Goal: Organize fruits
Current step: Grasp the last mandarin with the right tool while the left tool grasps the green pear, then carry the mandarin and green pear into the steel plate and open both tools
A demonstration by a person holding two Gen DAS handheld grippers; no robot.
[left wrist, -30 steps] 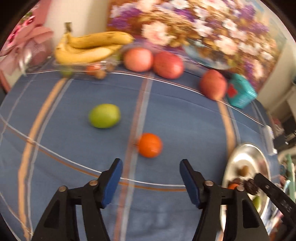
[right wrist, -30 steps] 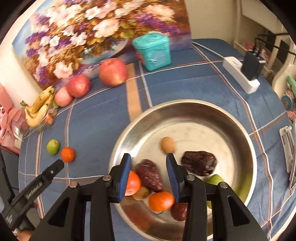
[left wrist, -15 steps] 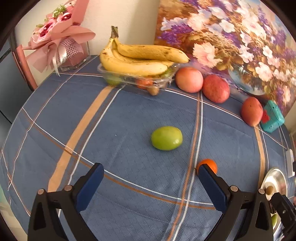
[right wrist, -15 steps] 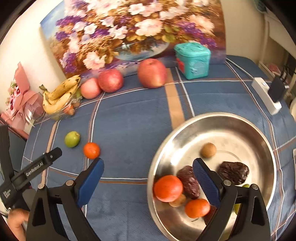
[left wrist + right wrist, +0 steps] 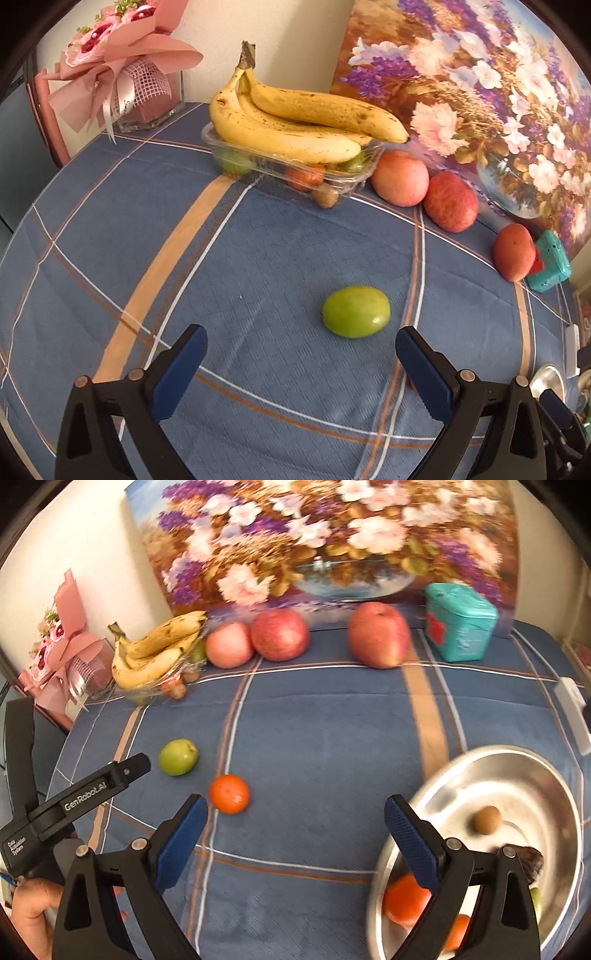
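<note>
While the left gripper [image 5: 299, 369] hung over the blue plaid cloth [image 5: 110, 258], its jaws stood released at full spread, nothing between them. In the left wrist view the green fruit [image 5: 356, 311] lay just beyond the fingertips, nearer the right finger and off the centre line. Farther back, bananas [image 5: 295, 125] rested on a clear tray [image 5: 280, 166] with small fruits inside; three apples [image 5: 400, 177] lined the painting's foot.

In the right wrist view the right gripper [image 5: 293, 825] was likewise wide open and empty. Its left finger sat just beside the mandarin [image 5: 229, 794], not touching. The steel bowl [image 5: 554, 775] lay at lower right, partly behind the right finger, already holding mandarins, dark dates and a small brown fruit. The left gripper's finger reached in from the left toward the green fruit, a hand [image 5: 31, 915] below it.

Risks, as judged: both loose fruits are round on soft cloth, so an off-centre close would likely nudge one away rather than seat it. The two targets lie near each other; simultaneous reaches could bring the grippers together. The view's blur suggests speed, which would worsen aim.
</note>
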